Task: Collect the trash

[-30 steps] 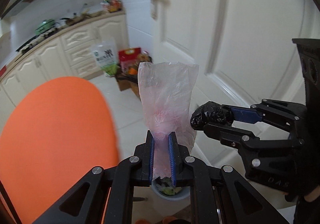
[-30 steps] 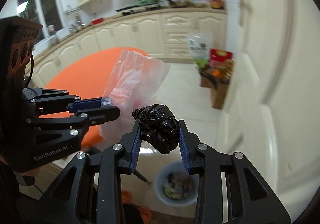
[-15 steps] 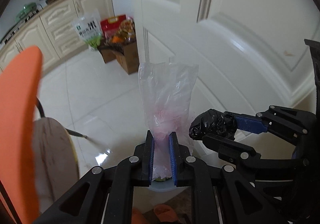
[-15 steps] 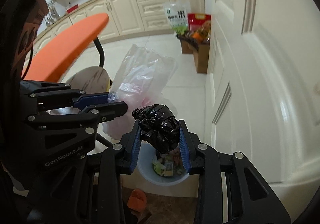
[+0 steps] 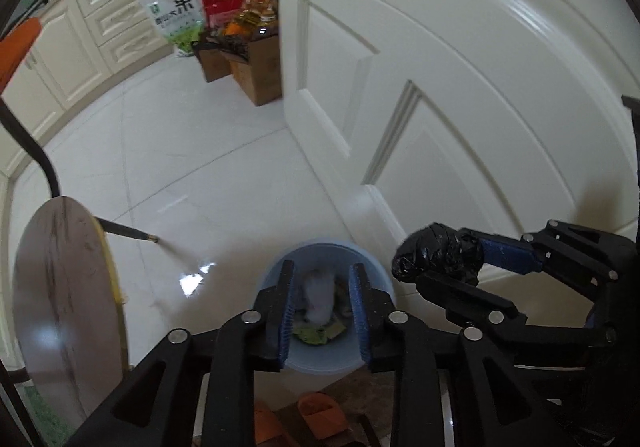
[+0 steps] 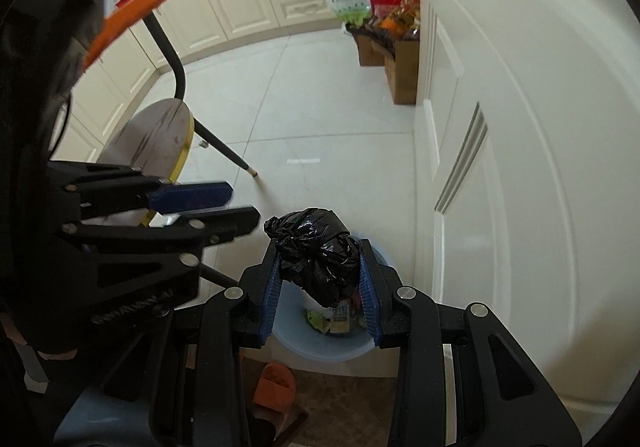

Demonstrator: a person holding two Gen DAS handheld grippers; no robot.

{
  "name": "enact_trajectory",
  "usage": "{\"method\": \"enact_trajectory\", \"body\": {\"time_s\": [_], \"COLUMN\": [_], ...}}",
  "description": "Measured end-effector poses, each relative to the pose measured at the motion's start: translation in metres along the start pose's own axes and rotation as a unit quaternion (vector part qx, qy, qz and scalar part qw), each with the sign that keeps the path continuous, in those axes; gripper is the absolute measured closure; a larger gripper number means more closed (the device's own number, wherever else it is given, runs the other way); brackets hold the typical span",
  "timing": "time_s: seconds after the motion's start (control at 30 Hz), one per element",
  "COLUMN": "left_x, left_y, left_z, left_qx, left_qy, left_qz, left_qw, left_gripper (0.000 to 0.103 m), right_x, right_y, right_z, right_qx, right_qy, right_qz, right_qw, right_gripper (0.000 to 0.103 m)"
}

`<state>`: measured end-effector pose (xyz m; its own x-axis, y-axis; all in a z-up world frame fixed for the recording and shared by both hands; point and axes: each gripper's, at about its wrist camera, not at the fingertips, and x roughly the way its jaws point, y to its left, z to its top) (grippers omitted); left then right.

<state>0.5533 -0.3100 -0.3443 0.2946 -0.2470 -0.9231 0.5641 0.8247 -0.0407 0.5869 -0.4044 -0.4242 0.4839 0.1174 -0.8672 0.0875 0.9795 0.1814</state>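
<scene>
In the left wrist view, the left gripper (image 5: pixel 322 301) had just been opening; the clear bag (image 5: pixel 318 297) was seen loose between its jaws over the blue bin (image 5: pixel 276 279). In the right wrist view, the black trash bag (image 6: pixel 320 253) was clamped by the right gripper (image 6: pixel 320 279) above the bin.

Soft daylight, floor (image 5: pixel 192 183) glare, fisheye-bent edges, slight motion blur.
</scene>
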Motion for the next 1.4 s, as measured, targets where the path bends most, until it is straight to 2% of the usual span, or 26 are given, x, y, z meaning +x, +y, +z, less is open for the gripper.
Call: {"method": "enact_trajectory", "body": {"time_s": [0.17,0.23,0.3,0.37,0.5,0.53,0.63,0.73,0.83,0.87,0.93,1.0,1.1,1.17,1.3,1.4], "left_x": [0.007,0.007,0.006,0.004,-0.006,-0.012,-0.031,-0.056,-0.083,-0.096,-0.117,-0.142,-0.17,-0.188,-0.223,-0.238], "left_y": [-0.013,-0.019,-0.022,-0.024,-0.03,-0.03,-0.027,-0.027,-0.028,-0.028,-0.028,-0.026,-0.024,-0.023,-0.026,-0.043], "left_z": [-0.004,-0.008,-0.01,-0.009,-0.013,-0.014,-0.021,-0.032,-0.045,-0.051,-0.061,-0.075,-0.096,-0.11,-0.138,-0.163], "left_qx": [0.008,0.006,0.002,-0.001,-0.002,-0.004,-0.006,-0.011,-0.015,-0.016,-0.023,-0.044,-0.066,-0.076,-0.08,-0.076], "left_qy": [0.001,0.003,0.007,0.004,0.002,0.0,-0.016,-0.037,-0.064,-0.077,-0.103,-0.129,-0.155,-0.172,-0.209,-0.228], "left_qz": [0.057,0.056,0.057,0.057,0.047,0.042,0.036,0.034,0.04,0.049,0.062,0.073,0.071,0.082,0.117,0.139], "left_qw": [0.9984,0.9984,0.9984,0.9983,0.9989,0.9991,0.9992,0.9987,0.9971,0.9957,0.9924,0.9879,0.9831,0.9787,0.9676,0.9606], "left_gripper": [0.063,0.057,0.056,0.056,0.055,0.055,0.055,0.054,0.05,0.046,0.042,0.042,0.041,0.032,0.026,0.019], "right_x": [0.017,0.02,0.021,0.017,0.002,-0.004,-0.023,-0.049,-0.074,-0.082,-0.099,-0.115,-0.139,-0.156,-0.185,-0.207], "right_y": [0.003,0.005,0.006,0.007,0.014,0.016,0.024,0.035,0.051,0.057,0.071,0.084,0.104,0.118,0.14,0.153], "right_z": [0.0,0.0,-0.001,-0.002,-0.006,-0.007,-0.009,-0.013,-0.02,-0.022,-0.027,-0.03,-0.035,-0.042,-0.056,-0.067], "right_qx": [0.004,0.008,0.01,0.01,0.0,-0.004,-0.017,-0.028,-0.04,-0.043,-0.05,-0.059,-0.069,-0.079,-0.087,-0.077], "right_qy": [0.016,0.021,0.023,0.025,0.024,0.022,0.017,0.003,-0.015,-0.022,-0.035,-0.05,-0.073,-0.089,-0.121,-0.142], "right_qz": [0.003,0.003,0.003,-0.002,-0.007,-0.012,-0.026,-0.043,-0.044,-0.045,-0.039,-0.032,-0.023,-0.016,-0.011,-0.005], "right_qw": [1.0,1.0,1.0,1.0,1.0,1.0,0.999,0.999,0.998,0.998,0.997,0.997,0.995,0.993,0.989,0.987], "right_gripper": [0.065,0.063,0.057,0.042,0.04,0.036,0.033,0.012,0.01,0.01,0.01,0.009,0.006,0.003,0.0,0.0]}}
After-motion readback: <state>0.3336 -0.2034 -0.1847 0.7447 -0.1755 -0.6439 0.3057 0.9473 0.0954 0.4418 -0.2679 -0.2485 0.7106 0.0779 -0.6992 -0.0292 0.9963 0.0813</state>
